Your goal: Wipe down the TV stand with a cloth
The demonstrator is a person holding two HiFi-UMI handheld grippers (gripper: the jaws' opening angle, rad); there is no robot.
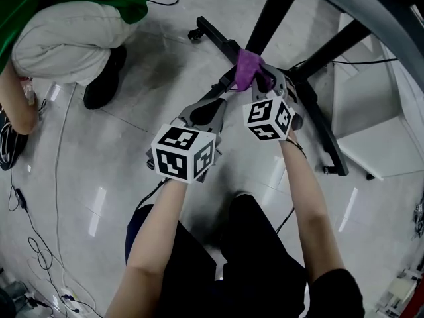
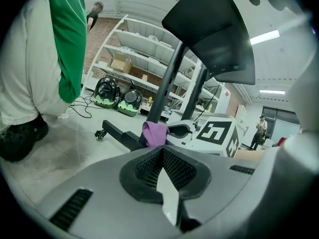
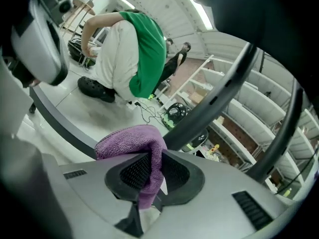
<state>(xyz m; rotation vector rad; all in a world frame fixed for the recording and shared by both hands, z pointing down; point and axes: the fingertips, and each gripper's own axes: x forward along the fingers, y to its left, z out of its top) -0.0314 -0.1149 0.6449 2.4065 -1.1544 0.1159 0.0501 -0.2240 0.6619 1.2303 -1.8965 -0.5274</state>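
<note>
Floor (image 1: 119,177): glossy pale tile, with loose cables (image 1: 26,244) trailing at the left edge. Metal shelving (image 2: 144,49) lines the far wall, and two black-and-green devices (image 2: 117,96) sit on the floor below it; their type cannot be determined. A crouched person (image 1: 59,32) in a green top and light trousers occupies the upper left of the head view.

TV stand (image 1: 215,35): black, with a low base rail on casters and slanted uprights rising from it. Its upper part is cut off in the head view, and the screen shows only as a dark underside in the left gripper view.

Cloth (image 3: 132,141): purple, bunched, and positioned at the foot of an upright on the base rail. The right gripper (image 3: 152,156) pinches it, with a fold hanging between the jaws and the bulk mounded over the tips. Firm contact between cloth and rail cannot be confirmed, since the gripper body covers that spot.

Left gripper (image 2: 162,151): jaws pressed together with nothing between them, tips near the cloth on its left side.
</note>
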